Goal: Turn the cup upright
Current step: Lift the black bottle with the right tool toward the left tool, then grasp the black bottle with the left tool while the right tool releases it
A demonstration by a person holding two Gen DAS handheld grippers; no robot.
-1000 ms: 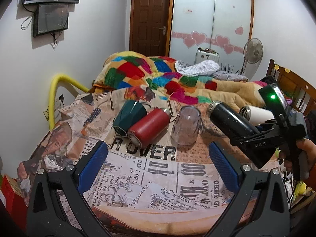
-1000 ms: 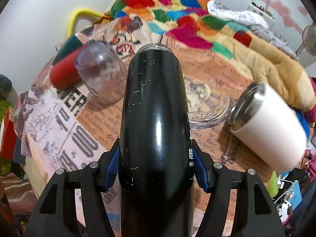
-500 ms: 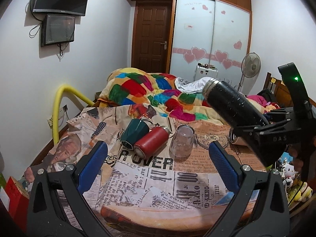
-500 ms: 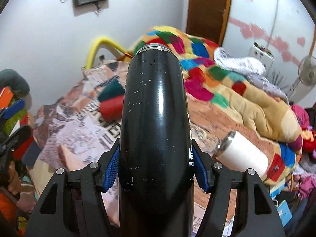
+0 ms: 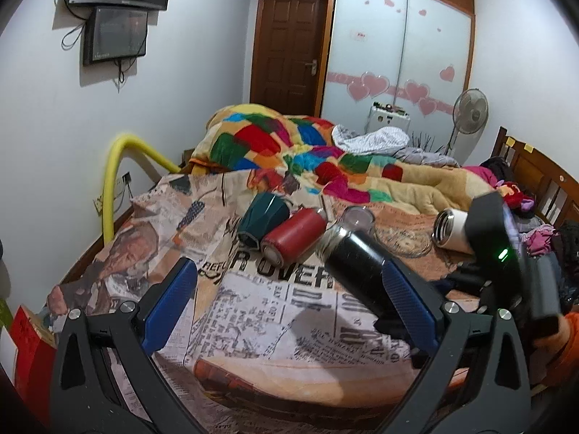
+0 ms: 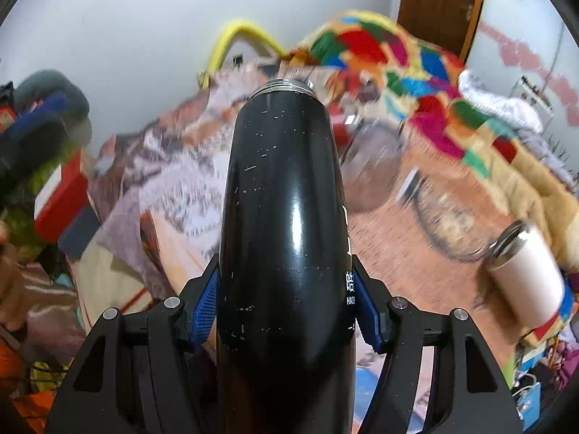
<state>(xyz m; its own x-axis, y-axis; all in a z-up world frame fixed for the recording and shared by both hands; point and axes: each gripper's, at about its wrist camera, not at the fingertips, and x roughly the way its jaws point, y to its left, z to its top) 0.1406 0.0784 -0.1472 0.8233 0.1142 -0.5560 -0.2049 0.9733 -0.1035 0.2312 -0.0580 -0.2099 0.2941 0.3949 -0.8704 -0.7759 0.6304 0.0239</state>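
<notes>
My right gripper (image 6: 286, 307) is shut on a black steel flask (image 6: 282, 217), its blue pads on both sides of the body. The flask's open threaded mouth points forward and up. In the left wrist view the black flask (image 5: 356, 266) hangs tilted above the newspaper-print cloth (image 5: 275, 311), mouth toward the upper left, with the right gripper's body (image 5: 506, 264) behind it. My left gripper (image 5: 289, 303) is open and empty, low over the cloth's near part.
On the cloth lie a dark green cup (image 5: 262, 218), a red flask (image 5: 295, 237) and a white flask (image 5: 452, 229) on their sides. A clear glass (image 5: 356, 217) stands mouth down. A patchwork blanket (image 5: 289, 144) lies behind. A yellow rail (image 5: 115, 177) stands left.
The right gripper has come down and toward the left gripper with the black flask, from high at the right to low over the cloth. The left gripper stays open.
</notes>
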